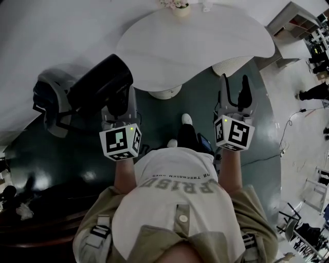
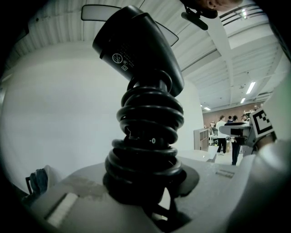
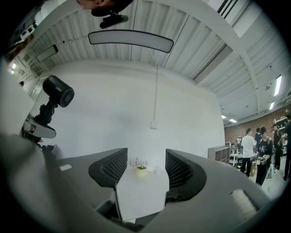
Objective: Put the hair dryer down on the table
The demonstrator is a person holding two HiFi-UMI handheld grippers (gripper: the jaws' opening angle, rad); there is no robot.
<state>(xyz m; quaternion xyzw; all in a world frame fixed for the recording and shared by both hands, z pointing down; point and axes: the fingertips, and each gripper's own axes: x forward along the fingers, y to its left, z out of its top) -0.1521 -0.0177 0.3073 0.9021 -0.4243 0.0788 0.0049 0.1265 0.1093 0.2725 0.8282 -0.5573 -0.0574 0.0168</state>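
Note:
A black hair dryer (image 1: 100, 85) stands upright in my left gripper (image 1: 117, 105), held in the air in front of the person and to the left of the white table (image 1: 205, 41). In the left gripper view its body (image 2: 141, 50) tilts up and left, with the black cord (image 2: 148, 145) coiled round the handle. My left gripper (image 2: 145, 182) is shut on that wrapped handle. My right gripper (image 1: 235, 91) is open with nothing between its fingers, near the table's front right edge. The right gripper view looks between my right gripper's (image 3: 144, 170) jaws at the table top (image 3: 141, 195), with the dryer (image 3: 57, 93) far left.
A small flower pot (image 1: 180, 6) stands at the table's far edge by the white wall. The table's round base (image 1: 164, 93) rests on a dark floor. A dark chair-like object (image 1: 49, 102) is at the left. A shelf unit (image 1: 298, 20) and several people (image 3: 254, 150) are off right.

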